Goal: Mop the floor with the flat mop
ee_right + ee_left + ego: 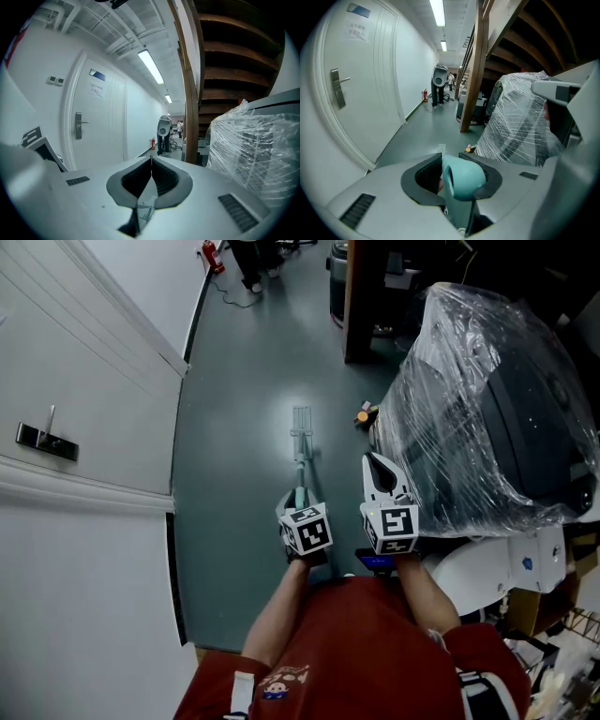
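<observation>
Corridor floor [244, 427], grey-green: flat mop [301, 427] head lies flat ahead. Teal handle [461, 177] top clamped in left gripper [300, 504]; right gripper [151, 164] pressed together, empty. Recommended: keep head flat, push in even strokes, skirt the wrapped machine [487, 399].
</observation>
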`<action>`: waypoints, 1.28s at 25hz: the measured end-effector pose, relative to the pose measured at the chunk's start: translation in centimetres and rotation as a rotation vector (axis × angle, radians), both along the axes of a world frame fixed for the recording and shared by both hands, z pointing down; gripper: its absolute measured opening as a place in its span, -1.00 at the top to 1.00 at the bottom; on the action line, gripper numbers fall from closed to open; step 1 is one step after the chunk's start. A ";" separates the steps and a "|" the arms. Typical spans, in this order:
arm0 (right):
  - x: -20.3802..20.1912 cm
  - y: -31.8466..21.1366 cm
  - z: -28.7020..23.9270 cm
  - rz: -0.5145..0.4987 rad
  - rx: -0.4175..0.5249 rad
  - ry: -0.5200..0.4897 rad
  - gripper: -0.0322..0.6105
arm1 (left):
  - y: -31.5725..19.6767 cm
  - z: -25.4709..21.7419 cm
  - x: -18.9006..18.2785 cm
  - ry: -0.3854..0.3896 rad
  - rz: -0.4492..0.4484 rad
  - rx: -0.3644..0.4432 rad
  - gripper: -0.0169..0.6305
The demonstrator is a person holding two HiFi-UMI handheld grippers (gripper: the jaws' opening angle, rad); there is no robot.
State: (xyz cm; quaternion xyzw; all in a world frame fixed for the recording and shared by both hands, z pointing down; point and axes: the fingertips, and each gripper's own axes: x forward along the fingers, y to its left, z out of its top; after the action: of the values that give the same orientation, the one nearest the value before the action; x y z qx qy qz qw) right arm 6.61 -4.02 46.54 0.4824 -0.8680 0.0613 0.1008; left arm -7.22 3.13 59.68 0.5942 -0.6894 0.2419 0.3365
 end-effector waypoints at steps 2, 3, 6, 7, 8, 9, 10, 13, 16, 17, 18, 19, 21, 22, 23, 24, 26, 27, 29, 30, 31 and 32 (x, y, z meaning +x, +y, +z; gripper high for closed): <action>-1.2 -1.4 0.1 0.001 0.001 0.000 0.84 | -1.5 0.0 -0.9 -0.002 0.012 -0.002 0.57; -1.7 -2.1 0.1 0.002 0.000 0.001 0.84 | -2.2 0.1 -1.3 -0.004 0.018 -0.002 0.57; -3.1 -4.2 0.5 0.021 -0.010 0.015 0.84 | -4.2 0.4 -2.4 -0.008 0.036 -0.001 0.57; -3.5 -4.9 0.7 0.028 -0.013 0.019 0.84 | -4.8 0.5 -2.8 -0.006 0.039 0.001 0.57; -4.0 -5.5 0.8 0.033 -0.015 0.021 0.85 | -5.5 0.5 -3.1 -0.005 0.041 0.003 0.57; -4.5 -6.1 0.9 0.035 -0.016 0.020 0.84 | -6.1 0.6 -3.6 -0.003 0.044 0.005 0.57; -5.0 -6.7 1.0 0.036 -0.015 0.019 0.85 | -6.8 0.6 -4.0 -0.002 0.048 0.008 0.57; -6.5 -8.2 0.9 0.031 -0.002 0.015 0.84 | -8.5 1.0 -5.4 -0.001 0.058 0.015 0.57; -7.4 -9.5 0.8 0.049 0.002 0.021 0.85 | -9.9 1.3 -6.5 0.000 0.069 0.019 0.57; -7.7 -10.0 0.8 0.052 0.005 0.026 0.84 | -10.4 1.3 -6.8 0.000 0.068 0.021 0.57; -7.8 -10.5 0.6 0.051 0.010 0.031 0.84 | -11.1 1.3 -6.9 0.000 0.066 0.023 0.57; -7.7 -11.0 0.5 0.050 0.015 0.032 0.85 | -11.8 1.4 -6.8 0.000 0.065 0.024 0.57; -7.1 -12.1 0.4 0.055 0.018 0.031 0.84 | -13.1 1.5 -6.4 -0.004 0.067 0.026 0.57; -6.9 -12.7 0.6 0.057 0.016 0.031 0.84 | -13.7 1.6 -6.2 -0.009 0.069 0.027 0.58; -6.7 -13.3 0.8 0.057 0.013 0.033 0.84 | -14.3 1.7 -6.1 -0.013 0.071 0.029 0.58; -6.6 -14.0 1.1 0.056 0.010 0.036 0.84 | -14.9 1.8 -5.9 -0.016 0.073 0.029 0.58; -6.4 -15.6 1.5 0.052 0.004 0.037 0.84 | -16.2 1.8 -5.7 -0.016 0.074 0.029 0.58; -6.3 -16.5 1.6 0.053 -0.001 0.036 0.84 | -17.0 1.7 -5.6 -0.017 0.072 0.029 0.58; -6.1 -18.2 1.7 0.051 -0.014 0.030 0.84 | -18.6 1.7 -5.4 -0.019 0.064 0.028 0.58; -6.0 -19.0 1.9 0.047 -0.019 0.029 0.84 | -19.4 1.7 -5.2 -0.020 0.059 0.027 0.58; -5.9 -19.9 2.0 0.042 -0.022 0.029 0.84 | -20.3 1.7 -5.0 -0.021 0.054 0.028 0.58; -5.7 -20.8 2.1 0.038 -0.023 0.030 0.84 | -21.2 1.7 -4.8 -0.022 0.050 0.028 0.58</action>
State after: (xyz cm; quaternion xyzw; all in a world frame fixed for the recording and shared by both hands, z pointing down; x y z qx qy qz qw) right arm 0.89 -24.82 48.59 0.4986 -0.8562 0.0661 0.1181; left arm -12.07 -18.10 61.37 0.6133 -0.6812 0.2471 0.3144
